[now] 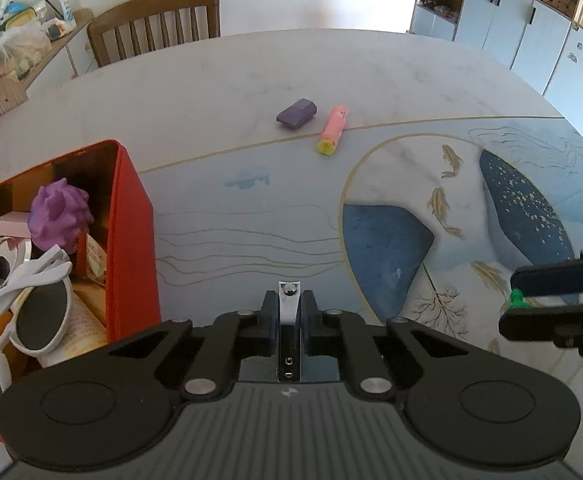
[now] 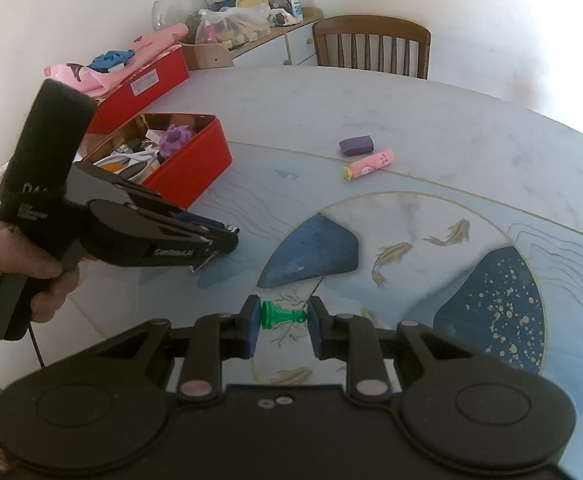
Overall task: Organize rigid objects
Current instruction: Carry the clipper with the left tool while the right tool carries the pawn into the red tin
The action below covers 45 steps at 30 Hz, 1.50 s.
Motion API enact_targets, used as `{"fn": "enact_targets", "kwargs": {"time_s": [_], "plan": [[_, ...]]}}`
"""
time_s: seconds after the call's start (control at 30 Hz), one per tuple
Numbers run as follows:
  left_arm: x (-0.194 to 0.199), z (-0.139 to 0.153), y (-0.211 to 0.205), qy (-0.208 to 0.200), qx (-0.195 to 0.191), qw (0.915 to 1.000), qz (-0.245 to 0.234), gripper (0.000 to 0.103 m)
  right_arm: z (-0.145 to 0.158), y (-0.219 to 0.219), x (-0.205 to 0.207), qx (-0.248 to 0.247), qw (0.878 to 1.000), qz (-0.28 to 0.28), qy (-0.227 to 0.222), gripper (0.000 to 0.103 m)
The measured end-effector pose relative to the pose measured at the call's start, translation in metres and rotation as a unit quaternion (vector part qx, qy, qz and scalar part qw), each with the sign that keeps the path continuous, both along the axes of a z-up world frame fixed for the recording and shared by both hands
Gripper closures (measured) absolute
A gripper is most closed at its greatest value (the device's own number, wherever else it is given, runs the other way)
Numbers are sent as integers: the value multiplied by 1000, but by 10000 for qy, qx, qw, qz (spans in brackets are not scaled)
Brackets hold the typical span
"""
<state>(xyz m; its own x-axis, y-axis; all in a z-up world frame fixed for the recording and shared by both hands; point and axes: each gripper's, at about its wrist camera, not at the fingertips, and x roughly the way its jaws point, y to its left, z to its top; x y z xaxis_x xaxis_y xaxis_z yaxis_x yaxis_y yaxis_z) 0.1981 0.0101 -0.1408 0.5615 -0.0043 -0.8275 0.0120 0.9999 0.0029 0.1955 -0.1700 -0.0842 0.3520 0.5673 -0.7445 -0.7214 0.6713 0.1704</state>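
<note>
Nearest, the left gripper (image 1: 289,312) is clamped on a metal nail clipper (image 1: 288,300), low over the worktop (image 1: 251,80) and just right of the red tin (image 1: 131,220), likely so it can go in next. The right gripper (image 2: 283,320) pinches a green chess pawn (image 2: 281,315) lying sideways between its pads, probably bound for the same tin. Inside the tin lie white sunglasses (image 1: 39,304), a purple knobbly toy (image 1: 59,216) and a pink box (image 1: 9,225). Farther ahead of both grippers, a purple block (image 1: 296,113) and pink tube (image 1: 332,130) wait, almost touching.
</note>
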Motion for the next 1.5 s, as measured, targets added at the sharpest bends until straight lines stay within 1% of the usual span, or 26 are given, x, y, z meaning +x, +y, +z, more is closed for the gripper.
{"fn": "enact_targets", "kwargs": {"time_s": [0.2,0.43,0.73,0.93,1.07,1.17,1.33,1.5], "plan": [[-14,17,6,-171,-167,9996,116,92,8,2,2,59,9999,-9,-118,79],[-36,51,24,-522,-415,9972,326,92,26,17,5,173,9993,82,-319,79],[-57,93,62,-955,-563,9920,611,92,55,61,1,347,9966,421,-614,79],[-70,116,93,-1226,-480,9883,775,92,69,102,-3,374,9932,707,-842,79],[-79,123,119,-1330,-432,9857,945,92,72,130,-2,339,9920,826,-890,79],[-85,123,139,-1335,-392,9845,1064,92,72,150,-1,311,9913,904,-907,79],[-93,112,170,-1209,-383,9838,1268,92,65,180,5,175,9914,936,-896,79],[-92,96,193,-1015,-380,9848,1360,92,52,204,16,5,9932,838,-806,79]]}}
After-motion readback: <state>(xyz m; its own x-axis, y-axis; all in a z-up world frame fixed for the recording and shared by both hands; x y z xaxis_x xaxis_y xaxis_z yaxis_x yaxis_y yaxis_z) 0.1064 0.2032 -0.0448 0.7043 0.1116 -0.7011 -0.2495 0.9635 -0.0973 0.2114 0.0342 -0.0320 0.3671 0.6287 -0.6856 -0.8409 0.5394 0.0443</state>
